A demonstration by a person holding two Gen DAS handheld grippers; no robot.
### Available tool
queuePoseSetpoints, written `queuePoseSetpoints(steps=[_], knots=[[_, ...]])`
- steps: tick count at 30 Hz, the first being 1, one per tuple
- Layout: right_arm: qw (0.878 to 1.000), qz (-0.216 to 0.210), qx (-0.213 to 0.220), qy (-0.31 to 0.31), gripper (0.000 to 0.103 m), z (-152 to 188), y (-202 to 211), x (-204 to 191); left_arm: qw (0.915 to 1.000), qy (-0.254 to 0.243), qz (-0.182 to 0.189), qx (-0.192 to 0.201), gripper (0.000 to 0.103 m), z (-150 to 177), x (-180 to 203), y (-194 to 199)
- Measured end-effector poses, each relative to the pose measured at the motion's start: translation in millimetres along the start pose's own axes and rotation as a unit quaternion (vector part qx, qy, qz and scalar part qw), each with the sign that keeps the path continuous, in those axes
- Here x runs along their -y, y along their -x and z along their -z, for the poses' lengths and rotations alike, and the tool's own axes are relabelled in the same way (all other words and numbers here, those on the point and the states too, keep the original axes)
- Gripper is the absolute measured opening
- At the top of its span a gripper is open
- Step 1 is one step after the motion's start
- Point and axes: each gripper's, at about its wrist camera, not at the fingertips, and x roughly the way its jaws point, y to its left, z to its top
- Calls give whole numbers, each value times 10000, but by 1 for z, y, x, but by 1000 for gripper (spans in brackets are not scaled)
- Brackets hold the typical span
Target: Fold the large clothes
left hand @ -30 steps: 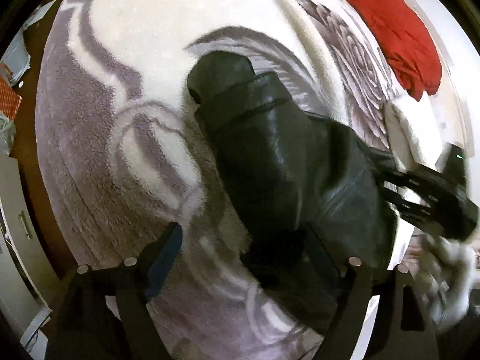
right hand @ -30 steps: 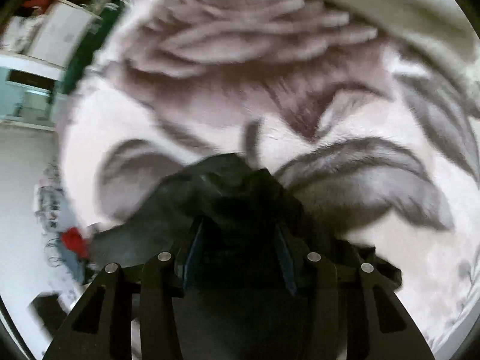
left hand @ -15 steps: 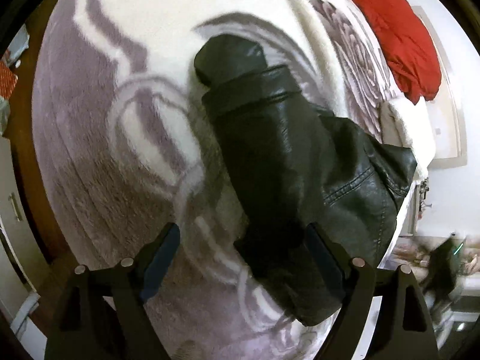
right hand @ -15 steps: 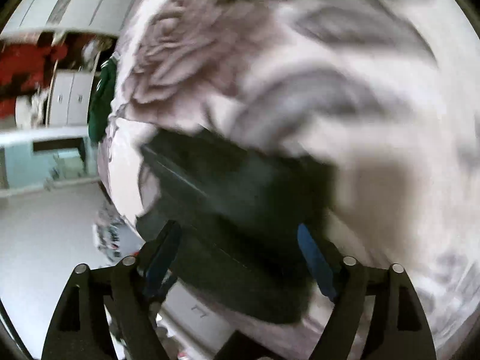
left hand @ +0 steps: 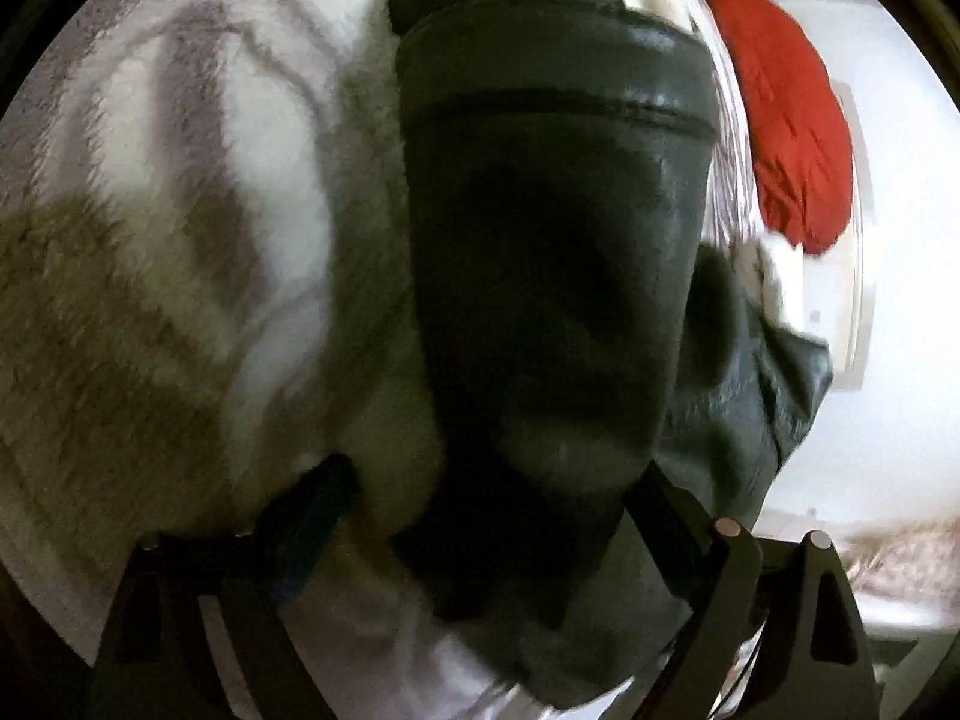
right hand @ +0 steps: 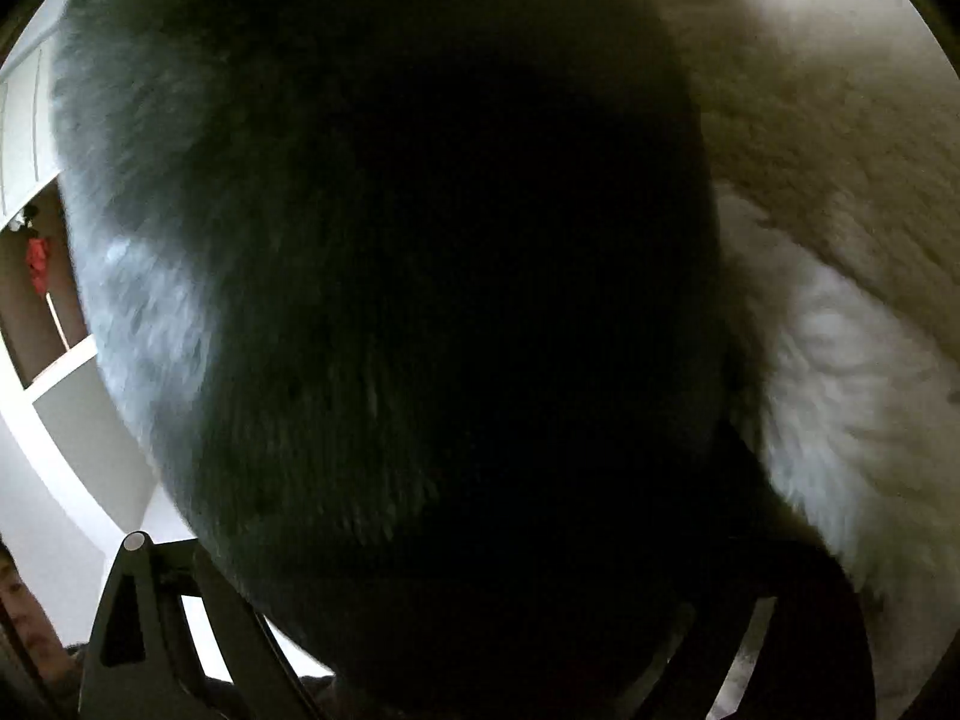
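A black leather jacket (left hand: 558, 276) lies on a fluffy white and grey patterned blanket (left hand: 180, 252). In the left wrist view my left gripper (left hand: 486, 516) is open, its jaws spread wide, low over the jacket's near end, which lies between the fingers. In the right wrist view the jacket (right hand: 384, 276) fills nearly the whole frame, very close to the camera. The fingertips of my right gripper (right hand: 456, 648) are hidden by the dark leather; only the finger bases show, set wide apart.
A red garment (left hand: 792, 114) lies at the far right of the blanket near a white wall. In the right wrist view white fluffy blanket (right hand: 840, 348) lies to the right, white cupboards (right hand: 36, 120) at the left, and a person's face (right hand: 24, 612) at bottom left.
Both grippers have dropped close onto the jacket. The right gripper let go of the jacket, swung away, and now presses up against it. The jacket now fills both views.
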Motion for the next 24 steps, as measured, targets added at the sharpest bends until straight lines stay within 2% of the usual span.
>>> queuePoseSetpoints(steps=[1, 2, 3, 4, 5, 7, 13, 17, 21, 24], knots=[[10000, 55, 5, -19, 96, 0, -1, -2, 9999, -7, 71, 120, 87, -1, 4, 2], [9999, 105, 67, -55, 93, 1, -1, -4, 9995, -87, 163, 266, 53, -1, 11, 4], [9998, 150, 127, -76, 86, 2, 0, -6, 9990, -250, 260, 269, 30, -2, 22, 4], [9995, 205, 240, -86, 77, 5, 3, -9, 9985, -414, 159, 324, 29, -2, 32, 5], [9992, 135, 348, -142, 74, 7, 7, -12, 9971, -617, 187, 400, 23, -3, 43, 8], [9983, 99, 539, -197, 66, 11, 12, -22, 9950, -845, 269, 462, 20, -4, 64, 14], [9964, 72, 836, 92, 56, 22, 20, -61, 9916, -1126, 343, 530, 19, -10, 103, 30], [9950, 25, 942, 337, 54, 19, 26, -91, 9874, -1380, 506, 579, 19, -14, 136, 38], [9932, 56, 1035, 530, 53, 14, 38, -115, 9852, -1490, 658, 526, 19, -17, 153, 37], [9957, 244, 858, 242, 59, -5, 57, -100, 9890, -1338, 617, 110, 21, -21, 138, 8]])
